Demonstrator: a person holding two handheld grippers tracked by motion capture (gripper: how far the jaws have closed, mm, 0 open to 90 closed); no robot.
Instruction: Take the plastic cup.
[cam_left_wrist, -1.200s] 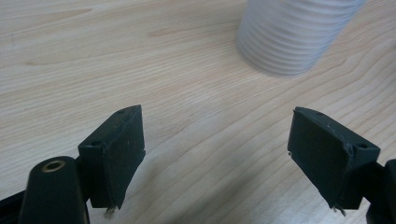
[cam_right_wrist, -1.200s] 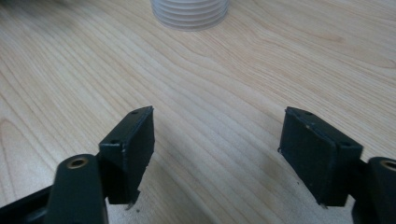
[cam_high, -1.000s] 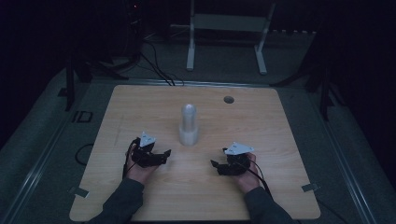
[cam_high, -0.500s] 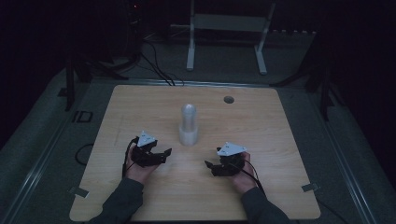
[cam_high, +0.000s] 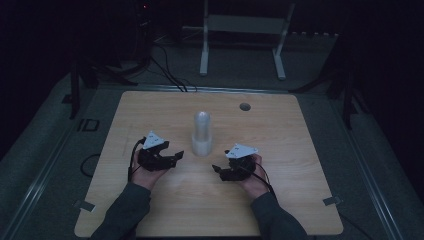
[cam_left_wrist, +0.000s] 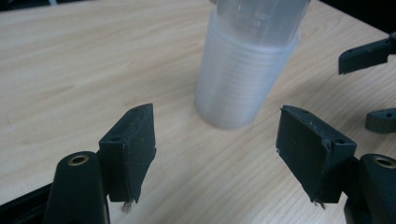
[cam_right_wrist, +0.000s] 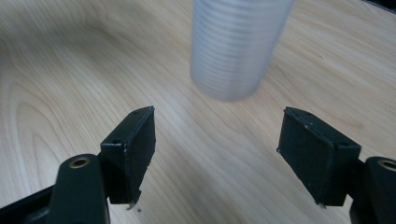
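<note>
Stacked translucent cups (cam_high: 202, 134): one upright column, set near the middle of the wooden surface (cam_high: 300, 200). Left tongs (cam_high: 172, 156) and right tongs (cam_high: 218, 170) are held just beside the stack, one on each side, apart from it. Both sets have just been closing, yet gaps remain and nothing is held between them. Progress is judged early: stack untouched, no cup separated; grasping and unstacking are left.

Wooden table (cam_high: 150, 107), round hole (cam_high: 245, 106) near far edge, white stand (cam_high: 243, 30) behind
</note>
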